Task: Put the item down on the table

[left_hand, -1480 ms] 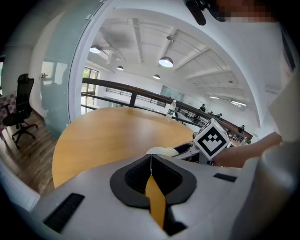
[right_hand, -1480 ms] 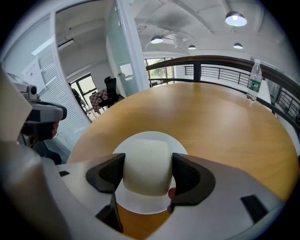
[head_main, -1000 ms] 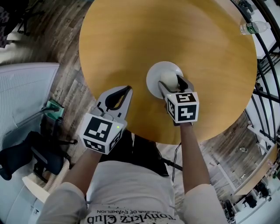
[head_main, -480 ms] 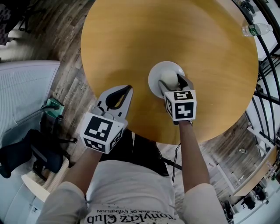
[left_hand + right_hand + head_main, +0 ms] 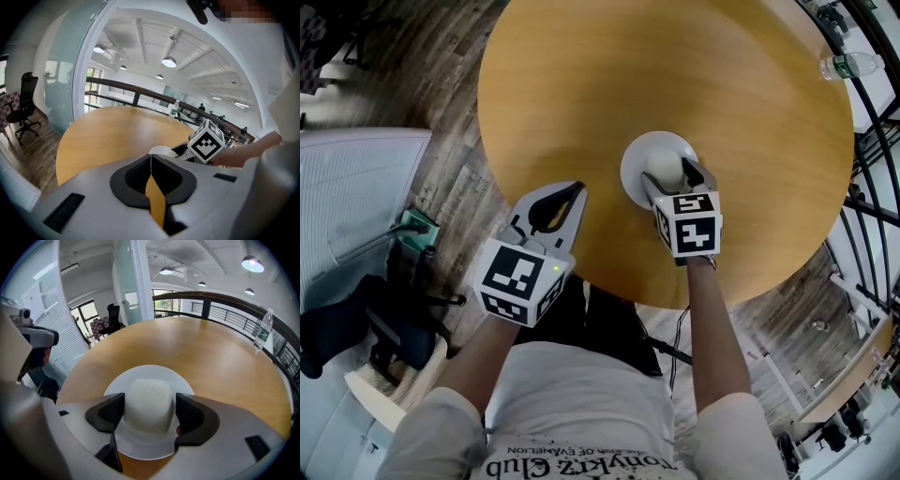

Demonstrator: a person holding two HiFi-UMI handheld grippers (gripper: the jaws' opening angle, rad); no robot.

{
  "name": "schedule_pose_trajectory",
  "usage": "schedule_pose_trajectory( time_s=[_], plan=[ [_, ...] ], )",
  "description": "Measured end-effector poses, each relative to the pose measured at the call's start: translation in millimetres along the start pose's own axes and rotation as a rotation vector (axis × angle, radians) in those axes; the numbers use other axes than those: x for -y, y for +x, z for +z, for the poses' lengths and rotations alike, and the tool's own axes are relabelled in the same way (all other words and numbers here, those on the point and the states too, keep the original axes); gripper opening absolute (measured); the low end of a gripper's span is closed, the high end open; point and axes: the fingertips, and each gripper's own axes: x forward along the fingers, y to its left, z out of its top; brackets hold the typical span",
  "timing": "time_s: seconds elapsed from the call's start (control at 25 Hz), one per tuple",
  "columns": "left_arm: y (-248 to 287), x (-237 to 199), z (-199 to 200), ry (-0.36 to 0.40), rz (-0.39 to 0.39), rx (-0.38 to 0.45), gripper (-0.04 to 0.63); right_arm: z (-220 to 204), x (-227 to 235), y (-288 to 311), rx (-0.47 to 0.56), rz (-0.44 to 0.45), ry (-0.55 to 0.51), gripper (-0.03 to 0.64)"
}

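A white dome-shaped item (image 5: 662, 165) (image 5: 151, 397) stands in the middle of a white plate (image 5: 636, 152) (image 5: 140, 373) near the front of the round wooden table (image 5: 628, 75) (image 5: 211, 357). My right gripper (image 5: 667, 174) (image 5: 150, 412) is shut on the item, one dark pad pressed against each side. The plate looks to rest on the tabletop. My left gripper (image 5: 576, 191) (image 5: 151, 157) hovers at the table's near left edge, shut with nothing in it. Its view also shows the plate (image 5: 159, 151) and the right gripper's marker cube (image 5: 206, 142).
A clear water bottle (image 5: 848, 64) (image 5: 262, 331) stands at the table's far right by a dark railing (image 5: 872, 122). Bare wood (image 5: 108, 126) spreads beyond the plate. On the floor to the left are a black office chair (image 5: 356, 328) and a white slatted panel (image 5: 356, 206).
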Motion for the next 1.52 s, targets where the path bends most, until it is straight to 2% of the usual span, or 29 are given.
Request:
schedule_pose_trajectory(
  time_s=[0.2, 0.56, 0.88, 1.0, 1.12, 1.2, 1.36, 1.52],
  plan=[
    [-4.8, -0.4, 1.7, 0.006, 0.007, 0.004, 0.025, 5.1, 2.0, -9.8, 0.022, -0.008, 0.003, 0.328],
    [-28.1, 17.2, 12.9, 0.051, -0.002, 0.034, 0.025, 16.5, -10.8, -55.2, 0.103, 0.034, 0.033, 0.328],
    [-75.7, 49.7, 22.0, 0.112, -0.026, 0.077, 0.025, 8.7, -54.9, -127.8, 0.158, 0.106, 0.036, 0.325],
    [-88.6, 64.7, 24.0, 0.121, -0.047, 0.084, 0.025, 3.4, -65.3, -155.4, 0.180, 0.098, 0.031, 0.246],
    [-99.9, 79.8, 19.0, 0.133, -0.080, 0.076, 0.025, 0.4, -76.1, -177.4, 0.203, 0.092, 0.032, 0.197],
    [-108.8, 88.7, 13.2, 0.147, -0.096, 0.069, 0.025, -0.2, -80.6, -192.7, 0.226, 0.067, 0.028, 0.134],
    [-125.2, 99.6, 6.9, 0.144, -0.103, 0.074, 0.025, -2.6, -88.1, -221.6, 0.269, 0.049, 0.043, 0.053],
    [-130.5, 106.0, 15.4, 0.146, -0.107, 0.098, 0.025, -4.4, -86.1, -245.3, 0.307, 0.046, 0.082, 0.034]
  ],
)
